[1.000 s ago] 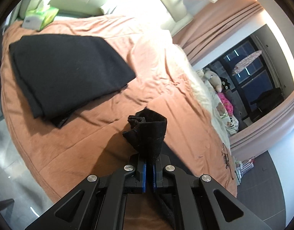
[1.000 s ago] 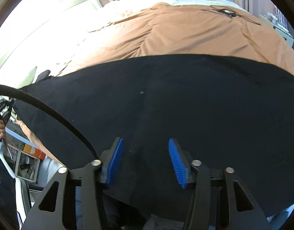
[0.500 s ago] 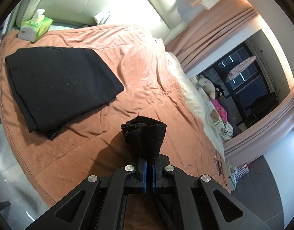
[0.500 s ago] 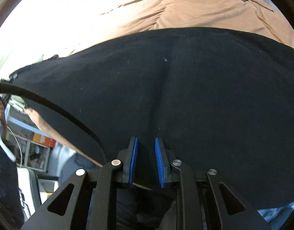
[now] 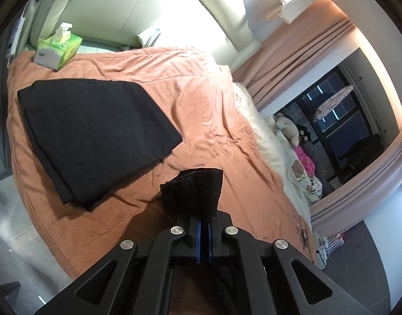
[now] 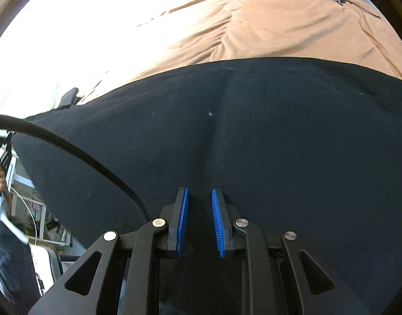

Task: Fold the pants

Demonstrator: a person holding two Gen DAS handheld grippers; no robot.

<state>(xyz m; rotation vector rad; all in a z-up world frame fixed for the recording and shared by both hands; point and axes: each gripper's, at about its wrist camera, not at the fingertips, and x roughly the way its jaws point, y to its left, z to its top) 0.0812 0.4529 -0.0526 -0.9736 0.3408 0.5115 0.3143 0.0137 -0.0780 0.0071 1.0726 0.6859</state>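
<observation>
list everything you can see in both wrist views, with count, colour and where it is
pants: one pair, black, spread over the bedspread; a bunched end is gripped in the left gripper
folded garment: one, black, flat on the bed's far left
bedspread: one, salmon-orange, covering the bed
tissue box: one, green and white, near the headboard
headboard: one, cream, padded, behind the bed
curtains: salmon-pink, beside a dark window
plush toys: several, beige, black and pink, along the bed's far edge
cable: one, black, crossing the right wrist view
left gripper: black, blue pads, shut on the pants
right gripper: black, blue pads, narrow gap, black cloth between them
</observation>
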